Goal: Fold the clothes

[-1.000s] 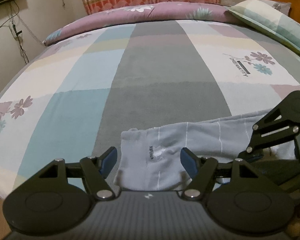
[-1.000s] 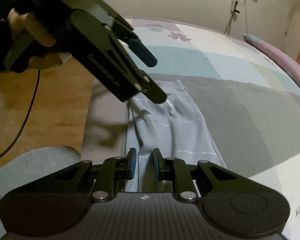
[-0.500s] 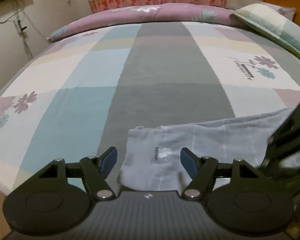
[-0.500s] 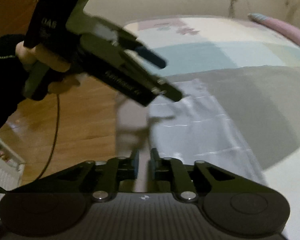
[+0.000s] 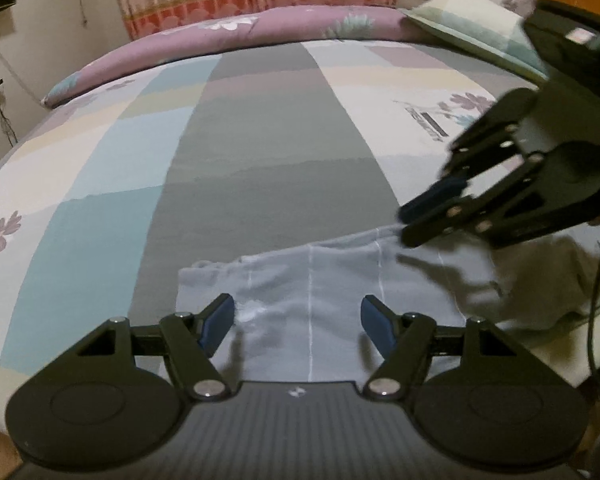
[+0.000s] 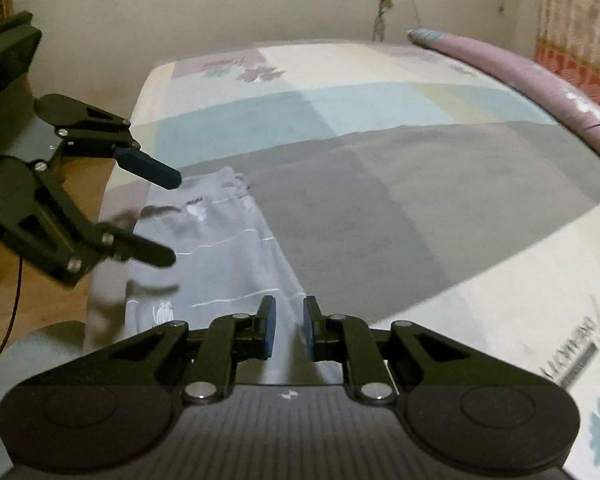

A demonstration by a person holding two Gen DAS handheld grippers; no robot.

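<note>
A light grey-blue garment (image 5: 320,288) with thin white stripes lies flat along the near edge of the bed (image 5: 260,140). My left gripper (image 5: 296,320) hovers over its left end, jaws wide open and nothing between them. In the right wrist view the same left gripper (image 6: 171,218) hangs open above the garment (image 6: 220,248). My right gripper (image 6: 290,328) is further along the cloth, with only a narrow gap between its blue pads. From the left wrist view the right gripper (image 5: 406,226) floats just above the fabric, casts a shadow on it and grips nothing.
The patchwork bedsheet (image 6: 380,200) stretches away beyond the garment. A rolled purple quilt (image 5: 240,28) and a pillow (image 5: 472,20) lie at the far side. Wooden floor (image 6: 4,288) runs beside the bed's edge. A black cable (image 5: 596,300) hangs at the right.
The right gripper has risen and swung further over the bed, with the camera rolling. The left gripper has shifted a little rightward along the garment, still open.
</note>
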